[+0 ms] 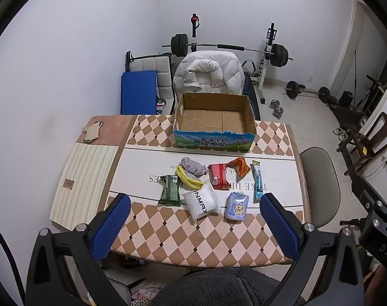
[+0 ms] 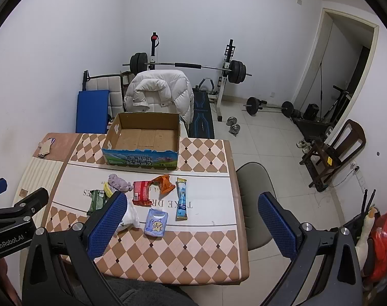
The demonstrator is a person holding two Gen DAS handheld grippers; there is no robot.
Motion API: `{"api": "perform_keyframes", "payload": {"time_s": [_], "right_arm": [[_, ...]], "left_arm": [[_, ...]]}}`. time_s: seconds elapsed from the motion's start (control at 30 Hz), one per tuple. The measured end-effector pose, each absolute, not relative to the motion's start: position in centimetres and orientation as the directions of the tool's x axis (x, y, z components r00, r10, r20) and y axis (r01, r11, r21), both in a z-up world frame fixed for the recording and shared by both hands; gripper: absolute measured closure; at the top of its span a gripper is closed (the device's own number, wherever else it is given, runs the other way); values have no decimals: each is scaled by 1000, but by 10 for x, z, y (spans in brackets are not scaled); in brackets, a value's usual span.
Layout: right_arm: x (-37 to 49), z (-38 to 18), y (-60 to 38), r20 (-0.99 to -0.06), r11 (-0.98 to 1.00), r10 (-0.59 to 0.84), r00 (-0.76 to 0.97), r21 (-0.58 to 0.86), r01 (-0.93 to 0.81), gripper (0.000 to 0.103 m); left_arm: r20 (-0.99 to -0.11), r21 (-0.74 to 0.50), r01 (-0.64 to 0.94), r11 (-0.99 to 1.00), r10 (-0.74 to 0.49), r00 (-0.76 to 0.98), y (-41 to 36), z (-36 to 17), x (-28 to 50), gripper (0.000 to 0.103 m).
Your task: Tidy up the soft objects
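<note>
Left hand-held gripper (image 1: 194, 210) wide, empty | right hand-held gripper (image 2: 192, 210) wide, empty | left casing reads "GenRobot.AI"

The cardboard box (image 1: 213, 125) at frame centre is matt corrugated paper with a glossy printed front, the desk (image 1: 193, 239) carries a smooth chequered covering, and the snack packets (image 1: 219, 180) are glossy plastic film.

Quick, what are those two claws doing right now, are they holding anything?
Left claw: open wide, holding nothing, above the table's near edge.
Right claw: open wide, holding nothing.
</note>
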State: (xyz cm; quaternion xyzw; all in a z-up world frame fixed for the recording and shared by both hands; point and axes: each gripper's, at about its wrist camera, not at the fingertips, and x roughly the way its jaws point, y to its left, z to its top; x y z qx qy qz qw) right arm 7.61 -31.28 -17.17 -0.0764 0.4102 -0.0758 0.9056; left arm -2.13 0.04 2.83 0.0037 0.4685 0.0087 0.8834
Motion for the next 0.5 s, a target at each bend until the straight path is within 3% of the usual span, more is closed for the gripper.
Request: {"api": "perform_keyframes", "payload": {"time_s": [0.5], "right_arm": [[78,-168,-312,-757,980,-189,625,-188,69,0]], "left_arm": [[-825,9,-13,1000,15,565,1,31,-15,0]]}}
